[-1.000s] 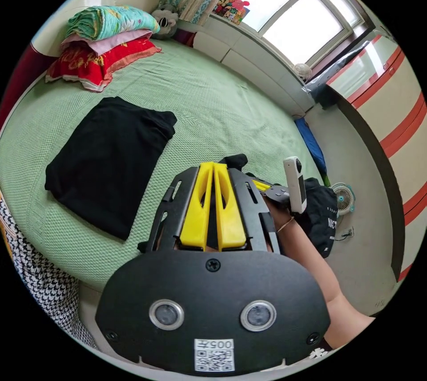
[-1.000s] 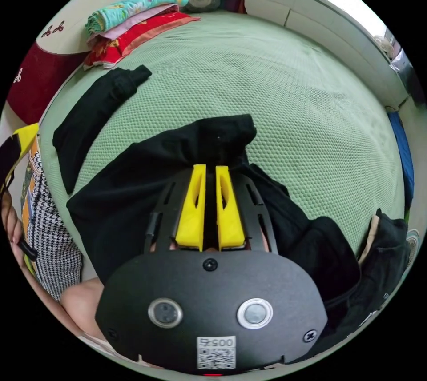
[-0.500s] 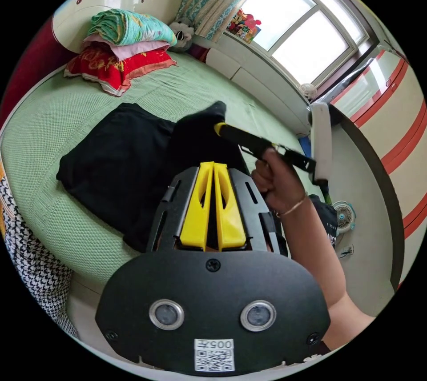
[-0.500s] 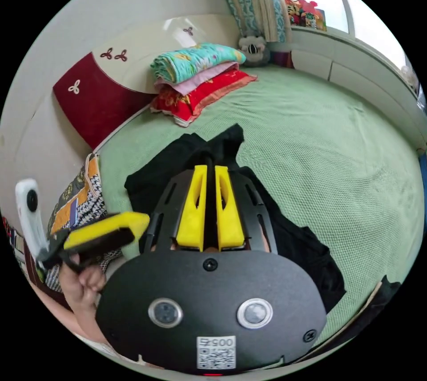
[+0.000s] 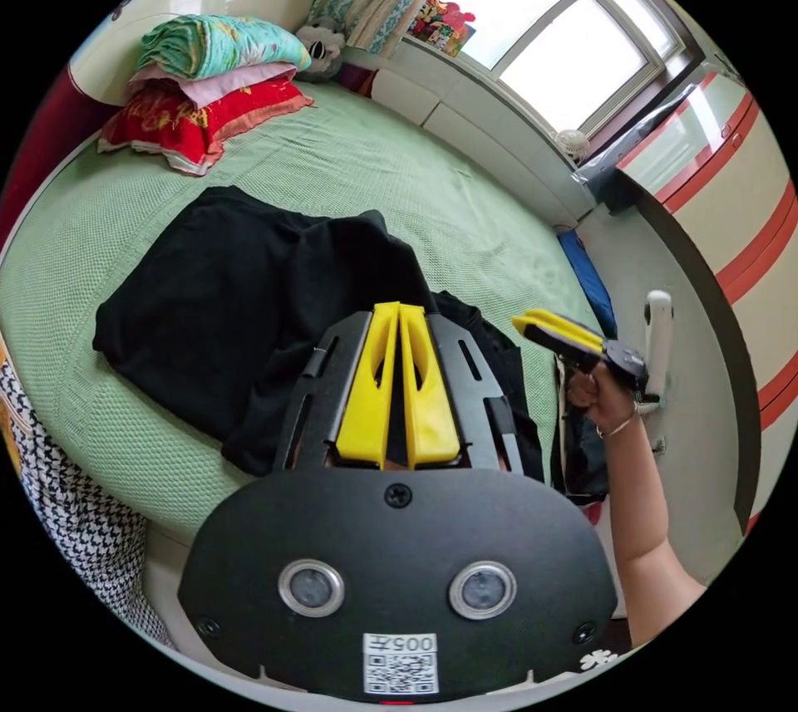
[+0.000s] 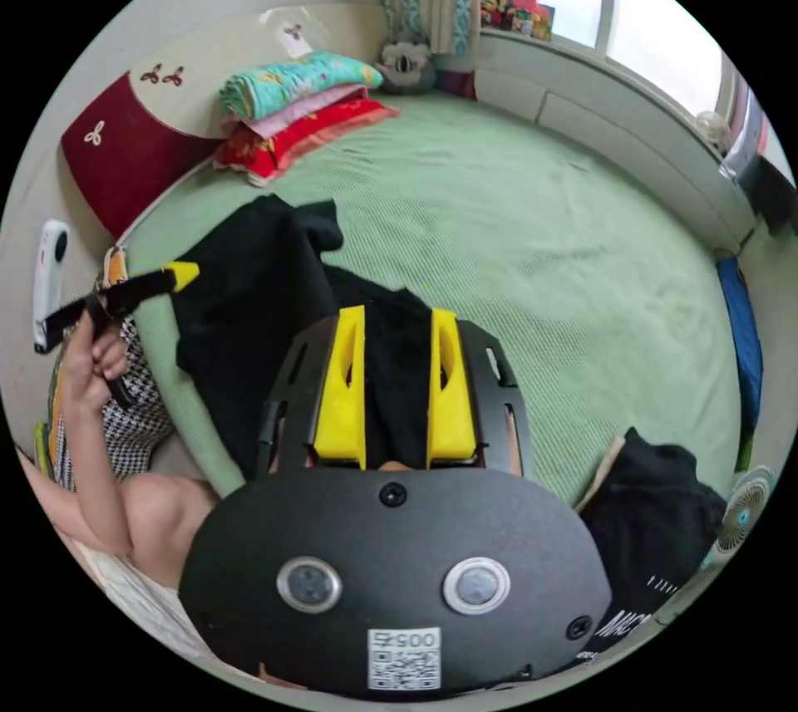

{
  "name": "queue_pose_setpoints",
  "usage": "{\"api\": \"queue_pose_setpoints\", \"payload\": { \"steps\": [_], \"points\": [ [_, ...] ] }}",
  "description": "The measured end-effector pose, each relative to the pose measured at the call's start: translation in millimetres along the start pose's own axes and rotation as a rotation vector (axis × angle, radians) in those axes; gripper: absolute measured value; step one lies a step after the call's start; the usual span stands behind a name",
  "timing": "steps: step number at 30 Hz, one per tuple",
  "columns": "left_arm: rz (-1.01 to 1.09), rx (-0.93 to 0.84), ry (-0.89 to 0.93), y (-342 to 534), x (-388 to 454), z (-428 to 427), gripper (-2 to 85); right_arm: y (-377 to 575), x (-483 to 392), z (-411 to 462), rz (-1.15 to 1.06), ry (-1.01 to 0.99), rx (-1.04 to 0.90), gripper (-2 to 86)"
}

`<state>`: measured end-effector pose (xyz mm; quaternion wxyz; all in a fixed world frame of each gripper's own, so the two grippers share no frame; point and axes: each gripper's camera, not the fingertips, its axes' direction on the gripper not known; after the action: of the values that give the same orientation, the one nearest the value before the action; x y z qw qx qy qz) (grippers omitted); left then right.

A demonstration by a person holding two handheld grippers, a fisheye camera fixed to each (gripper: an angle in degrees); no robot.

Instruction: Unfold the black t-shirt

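Observation:
A black t-shirt (image 5: 349, 263) lies rumpled on the green bed (image 5: 399, 164), partly over a flatter black garment (image 5: 183, 305). My left gripper (image 5: 399, 306) hovers over the shirt's near edge, its yellow jaws shut with nothing seen between them. A hand holds my right gripper (image 5: 544, 323) off the bed's right edge. In the right gripper view my right gripper (image 6: 397, 315) is open above the black t-shirt (image 6: 249, 305), jaws well apart and off the cloth. At the left of that view a hand holds my left gripper (image 6: 179, 274) beside the bed (image 6: 540, 247).
Folded bedding (image 5: 208, 72) and a plush toy (image 5: 320, 43) sit at the head of the bed. Another black garment (image 6: 657, 521) hangs at the bed's near corner, with a small fan (image 6: 740, 513) on the floor. Houndstooth cloth (image 5: 66, 513) lies by the bed's side. A red-striped wardrobe (image 5: 731, 189) stands opposite.
My right gripper carried the black t-shirt onto the bed beside the flat garment, let it go, opened, and drew back past the bed's edge. My left gripper stayed shut.

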<state>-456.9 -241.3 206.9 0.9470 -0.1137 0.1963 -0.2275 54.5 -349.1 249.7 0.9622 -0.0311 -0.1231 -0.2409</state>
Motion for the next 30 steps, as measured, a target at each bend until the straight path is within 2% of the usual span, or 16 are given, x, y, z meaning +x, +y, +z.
{"api": "queue_pose_setpoints", "payload": {
  "steps": [4,8,10,13,16,18,21,23,27,30],
  "points": [
    [0.007,-0.008,-0.007,2,7,3,-0.7,22,-5,24,-0.048,0.016,-0.039,11.0],
    [0.034,-0.024,-0.020,2,19,9,-0.7,18,-29,62,-0.129,0.122,-0.097,9.4],
    [0.040,-0.032,-0.025,1,23,12,-0.7,14,-29,80,-0.104,0.142,-0.146,7.5],
    [0.052,-0.036,-0.009,-1,29,17,-0.7,11,-13,79,-0.028,0.049,-0.134,2.6],
    [0.056,-0.043,-0.003,-4,34,23,-0.7,10,20,56,0.059,0.047,-0.069,-0.9],
    [0.063,-0.053,0.008,-5,38,26,-0.7,13,63,34,0.211,0.098,0.000,-1.3],
    [0.082,-0.062,-0.003,-5,45,30,-0.7,23,121,17,0.461,0.218,0.023,-0.7],
    [0.089,-0.061,-0.014,-4,49,30,-0.7,31,146,14,0.534,0.217,0.002,0.2],
    [0.070,-0.060,0.008,-5,48,31,-0.7,47,168,27,0.532,-0.016,-0.079,9.5],
    [0.072,-0.064,0.014,-5,52,34,-0.7,53,171,41,0.529,-0.096,-0.084,12.4]
  ]
}}
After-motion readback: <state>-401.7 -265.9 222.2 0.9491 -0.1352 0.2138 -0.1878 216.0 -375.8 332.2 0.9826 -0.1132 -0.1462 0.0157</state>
